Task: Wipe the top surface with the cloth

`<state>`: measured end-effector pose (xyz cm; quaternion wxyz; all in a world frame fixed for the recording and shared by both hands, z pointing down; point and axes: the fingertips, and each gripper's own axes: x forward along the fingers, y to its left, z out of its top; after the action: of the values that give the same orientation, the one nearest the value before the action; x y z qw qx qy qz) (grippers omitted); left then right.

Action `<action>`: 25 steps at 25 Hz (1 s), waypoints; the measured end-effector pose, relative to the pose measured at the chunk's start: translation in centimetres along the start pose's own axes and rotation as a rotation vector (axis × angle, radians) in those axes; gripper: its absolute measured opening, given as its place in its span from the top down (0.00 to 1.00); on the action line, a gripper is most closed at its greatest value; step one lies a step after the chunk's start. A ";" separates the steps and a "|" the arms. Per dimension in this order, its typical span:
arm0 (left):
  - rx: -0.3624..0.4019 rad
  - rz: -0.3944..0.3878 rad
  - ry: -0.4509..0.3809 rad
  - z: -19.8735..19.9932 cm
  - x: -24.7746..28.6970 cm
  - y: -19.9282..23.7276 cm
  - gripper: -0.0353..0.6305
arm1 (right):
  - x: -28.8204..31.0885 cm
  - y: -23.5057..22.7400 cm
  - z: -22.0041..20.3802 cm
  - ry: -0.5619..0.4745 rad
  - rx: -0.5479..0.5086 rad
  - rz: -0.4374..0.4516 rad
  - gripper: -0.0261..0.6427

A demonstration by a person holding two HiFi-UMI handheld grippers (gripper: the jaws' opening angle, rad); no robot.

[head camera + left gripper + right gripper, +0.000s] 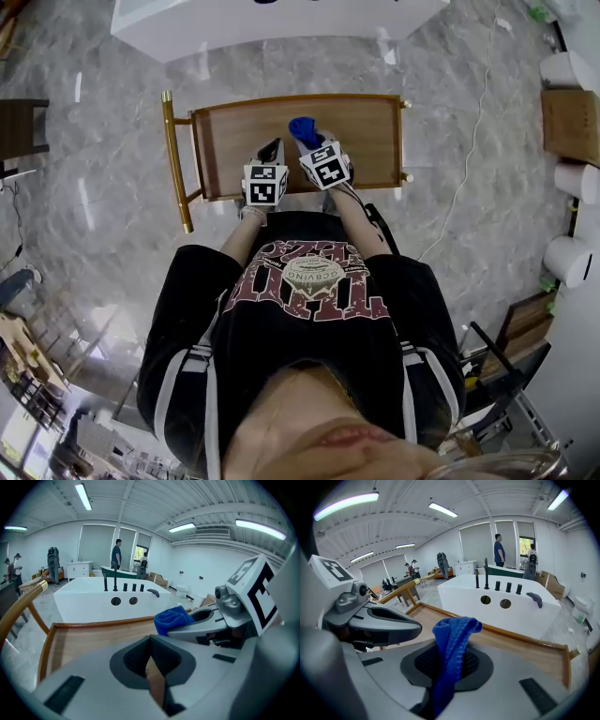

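Head view: small wooden-topped table (pixel 230 141) with a raised lip and gold frame (pixel 174 159), set on grey marble floor (pixel 94 187).

Left tongs (pixel 151 644): closed, pads meeting at the tips, nothing between them. Only a sliver of wood grain shows behind.

Right tongs (pixel 451 654): clamped on the blue cloth (pixel 452 632). A bunched fold stands up out of the pads. In the head view the cloth sits over the far middle of the table top. Cannot tell whether it touches the wood.

The two tongs are side by side, the right one just at 3 o'clock of the left and partly filling the left gripper view.

Surroundings:
- White bathtub (pixel 501 609) at 12 o'clock of the table, just beyond its far lip. A row of black tap fittings (pixel 486 576) stands on its deck.
- White cable (pixel 473 141) trails over the floor at 3 o'clock.
- Cardboard box (pixel 570 124) farther out at 3 o'clock, near the frame edge.
- Two people (pixel 499 550) stand behind the tub by a window.

Writing:
- Marker cubes (pixel 265 183) carry black-and-white square patterns, no words.
- Black T-shirt (pixel 309 291) has a dark red and cream print, upside down from here. The lettering is not legible.
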<state>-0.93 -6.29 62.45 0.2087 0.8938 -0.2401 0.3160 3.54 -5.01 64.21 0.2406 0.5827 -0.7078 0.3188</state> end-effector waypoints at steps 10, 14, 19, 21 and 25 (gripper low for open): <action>0.010 0.088 -0.122 5.2 -3.1 3.0 0.88 | -0.2 2.6 6.9 -0.137 -0.089 0.028 0.88; -0.006 0.127 -0.174 7.4 -4.7 4.0 0.88 | -1.3 3.4 10.1 -0.212 -0.104 0.029 0.88; -0.012 0.165 -0.269 11.3 -6.9 5.1 0.88 | -3.0 3.5 13.8 -0.299 -0.114 0.027 0.88; 0.004 0.171 -0.302 12.6 -7.6 5.0 0.88 | -3.7 3.5 14.8 -0.325 -0.115 0.023 0.88; 0.007 0.174 -0.363 15.1 -8.9 4.9 0.88 | -5.4 3.3 17.1 -0.388 -0.116 0.011 0.88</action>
<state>-2.76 -15.45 46.82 0.1306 0.9128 -0.3490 0.1674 1.94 -13.53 48.19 0.1309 0.6145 -0.7612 0.1606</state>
